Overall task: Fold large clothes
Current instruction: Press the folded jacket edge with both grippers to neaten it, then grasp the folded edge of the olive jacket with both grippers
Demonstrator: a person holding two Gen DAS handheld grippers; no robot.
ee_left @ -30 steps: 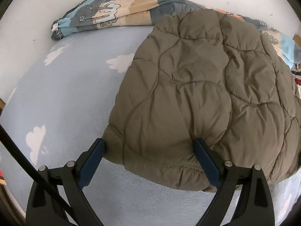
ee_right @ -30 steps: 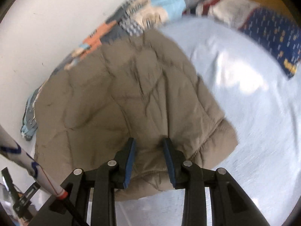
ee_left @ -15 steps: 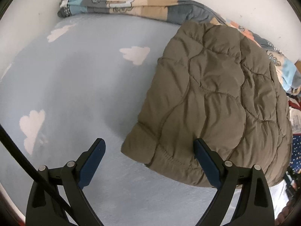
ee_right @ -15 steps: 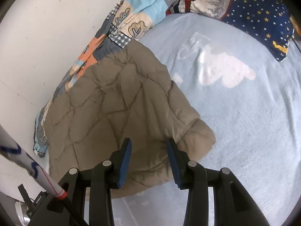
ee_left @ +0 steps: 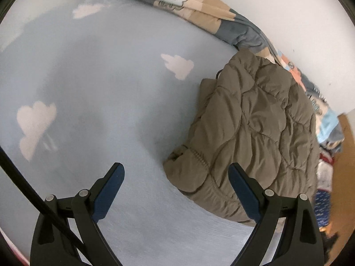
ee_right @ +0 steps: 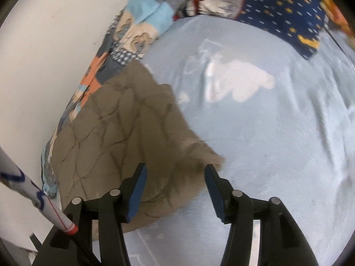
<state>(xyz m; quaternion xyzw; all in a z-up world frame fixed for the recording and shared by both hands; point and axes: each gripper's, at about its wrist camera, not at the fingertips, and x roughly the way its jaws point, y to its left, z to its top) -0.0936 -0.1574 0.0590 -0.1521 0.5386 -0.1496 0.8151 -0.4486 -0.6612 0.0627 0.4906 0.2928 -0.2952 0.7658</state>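
One olive quilted jacket [ee_left: 250, 133] lies folded into compact bundle on blue cloud-print bed [ee_left: 111, 88], against patchwork blanket [ee_left: 199, 4] by wall. Folding looks done; maybe final tidying left. Left gripper [ee_left: 175, 177] jaws spread, empty. Right gripper [ee_right: 175, 186] jaws have just been opening, nothing pinched, jacket hem below. Only right view shows starry pillow [ee_right: 281, 11].

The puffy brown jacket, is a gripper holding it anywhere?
No. The folded jacket lies loose on the bed sheet. The left gripper and right gripper both have open jaws, the right's having just widened.
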